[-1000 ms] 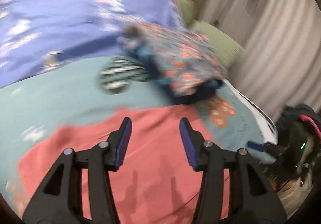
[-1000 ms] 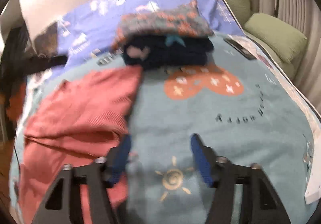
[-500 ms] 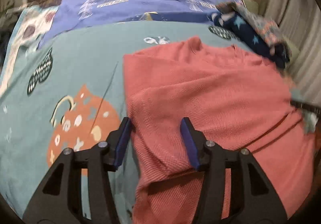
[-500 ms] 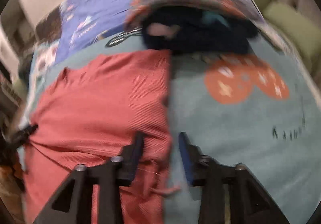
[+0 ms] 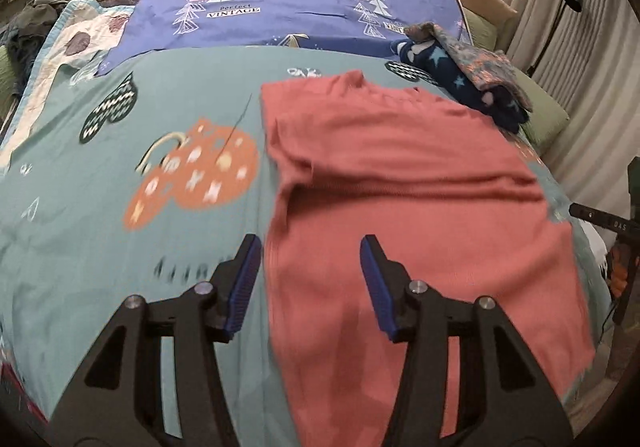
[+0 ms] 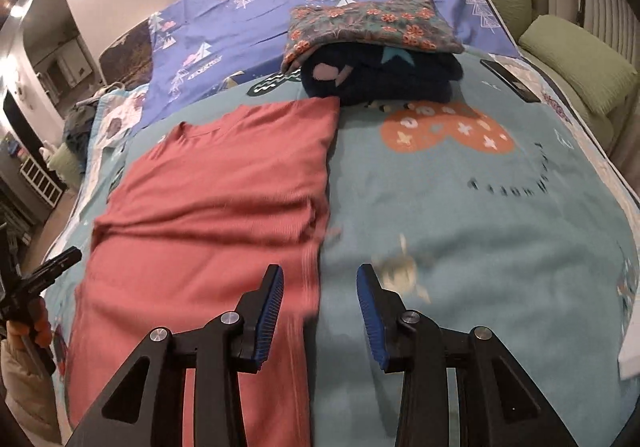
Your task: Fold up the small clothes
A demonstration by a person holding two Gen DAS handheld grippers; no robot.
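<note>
While a second ago the left gripper (image 5: 311, 267) hung over the middle of the coral garment (image 5: 404, 199) with the folded pile straight ahead, it now stands over the garment's left side edge, one finger over the teal bedspread (image 5: 100, 207), the other over the knit. Its jaws are opening, spread with nothing pinched between them. The right gripper (image 6: 320, 297) has shifted from bare bedspread to the garment's right side edge; its jaws stand apart, the cloth edge below the gap, not gripped.

The coral garment (image 6: 224, 207) is a fine-ribbed knit, roughly rectangular, lying flat with its neckline toward the far edge of the bed, a soft crosswise crease running through its middle. Beside its far right corner sits a pile of folded clothes (image 6: 380, 51): a fluffy navy fleece with stars under a floral-print piece. The bedspread (image 6: 480, 227) is a smooth teal cotton printed with orange hearts; a purple sheet (image 5: 288, 7) with tree motifs covers the head end.
</note>
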